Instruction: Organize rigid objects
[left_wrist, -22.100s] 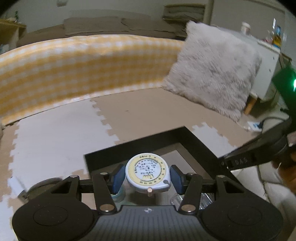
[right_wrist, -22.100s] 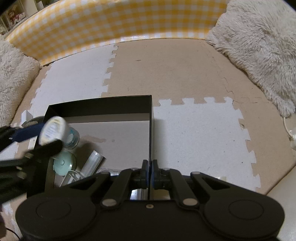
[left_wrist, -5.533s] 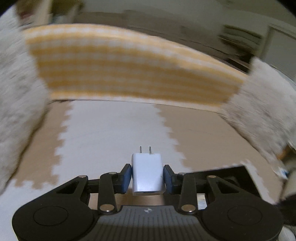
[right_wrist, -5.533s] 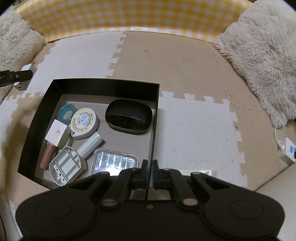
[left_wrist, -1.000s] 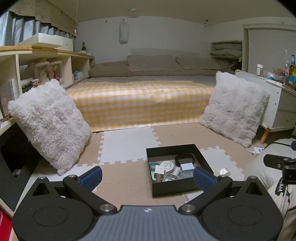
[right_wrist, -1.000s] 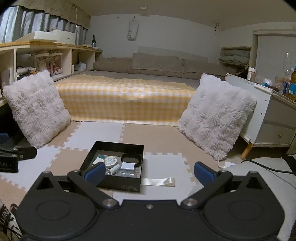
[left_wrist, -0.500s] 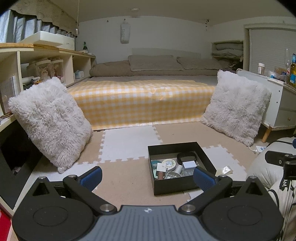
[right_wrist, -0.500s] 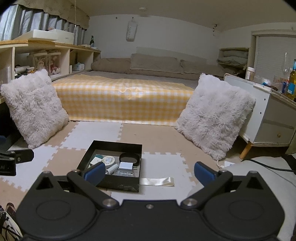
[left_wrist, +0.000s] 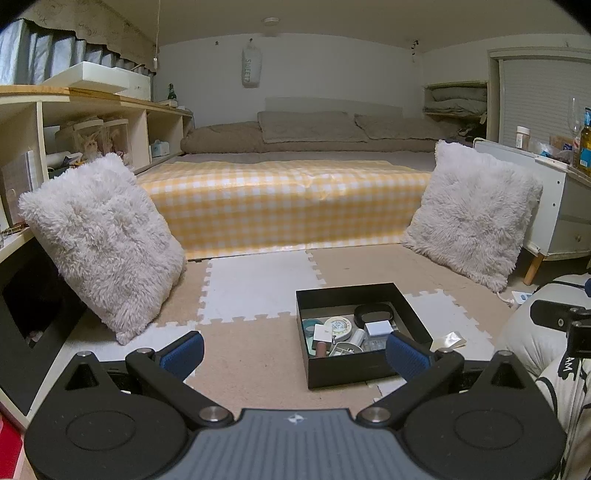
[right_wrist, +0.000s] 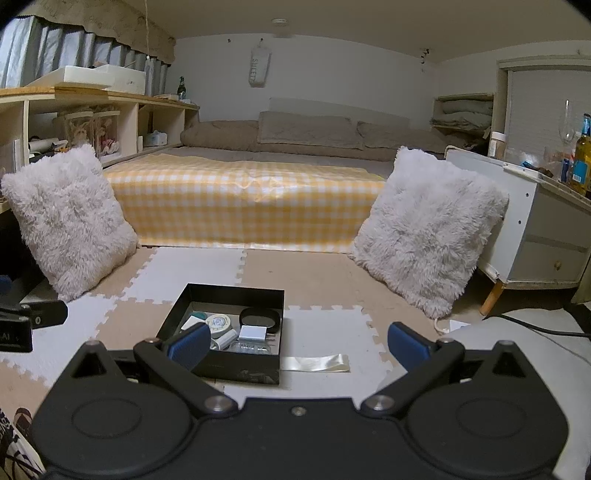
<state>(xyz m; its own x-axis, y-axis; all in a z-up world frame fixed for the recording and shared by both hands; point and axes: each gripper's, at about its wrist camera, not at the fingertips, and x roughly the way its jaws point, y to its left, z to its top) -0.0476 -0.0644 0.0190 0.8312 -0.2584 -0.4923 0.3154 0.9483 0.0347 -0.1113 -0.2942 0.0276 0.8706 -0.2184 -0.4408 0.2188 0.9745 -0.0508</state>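
Note:
A black open box (left_wrist: 354, 365) sits on the foam floor mat; it also shows in the right wrist view (right_wrist: 192, 295). Inside lie a round tape measure (left_wrist: 339, 326), a white charger (left_wrist: 377, 328), a black oval case (left_wrist: 373, 312) and several other small items. My left gripper (left_wrist: 294, 350) is wide open and empty, held back from the box and above the floor. My right gripper (right_wrist: 299, 345) is wide open and empty, also back from the box. The charger (right_wrist: 253, 333) and tape measure (right_wrist: 219, 322) show in the right wrist view.
A shiny flat wrapper (right_wrist: 317, 362) lies on the mat right of the box. Two fluffy white cushions (left_wrist: 103, 240) (left_wrist: 472, 206) lean at either side. A yellow checked bed (left_wrist: 280, 199) is behind, shelves (left_wrist: 74, 129) at left, a white cabinet (right_wrist: 546, 236) at right.
Over the last second both grippers stay wide open and empty and drift only slightly. Before that, my left gripper let go of the white charger, which now lies in the box.

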